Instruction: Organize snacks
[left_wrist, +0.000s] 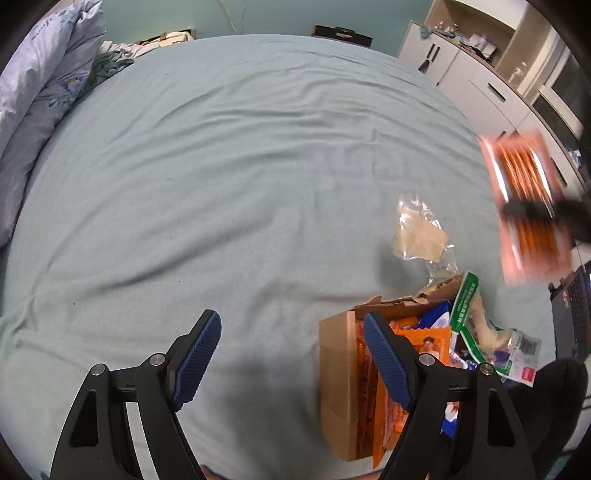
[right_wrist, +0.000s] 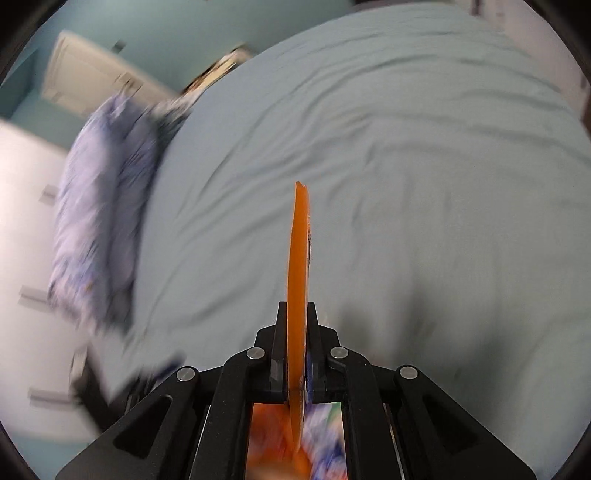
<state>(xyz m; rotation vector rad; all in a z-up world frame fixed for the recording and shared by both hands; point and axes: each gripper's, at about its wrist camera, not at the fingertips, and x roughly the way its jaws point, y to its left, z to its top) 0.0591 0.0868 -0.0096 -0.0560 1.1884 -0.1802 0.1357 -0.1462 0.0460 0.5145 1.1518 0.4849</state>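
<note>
A torn cardboard box (left_wrist: 334, 384) lies on the bed at the lower right, filled with orange snack packs (left_wrist: 428, 341) and a blue pack. A green and clear snack bag (left_wrist: 480, 332) sticks out of it. A crumpled clear wrapper (left_wrist: 419, 230) lies just beyond the box. My left gripper (left_wrist: 291, 354) is open and empty, low over the sheet just left of the box. My right gripper (right_wrist: 297, 314) is shut on a flat orange snack pack (right_wrist: 298, 258), seen edge-on. The same pack (left_wrist: 528, 206) shows blurred in the air at the right of the left wrist view.
The light blue bed sheet (left_wrist: 221, 184) fills most of both views. A purple floral quilt (left_wrist: 40, 85) is bunched at the far left edge of the bed. White cabinets (left_wrist: 491, 81) stand along the right side of the bed.
</note>
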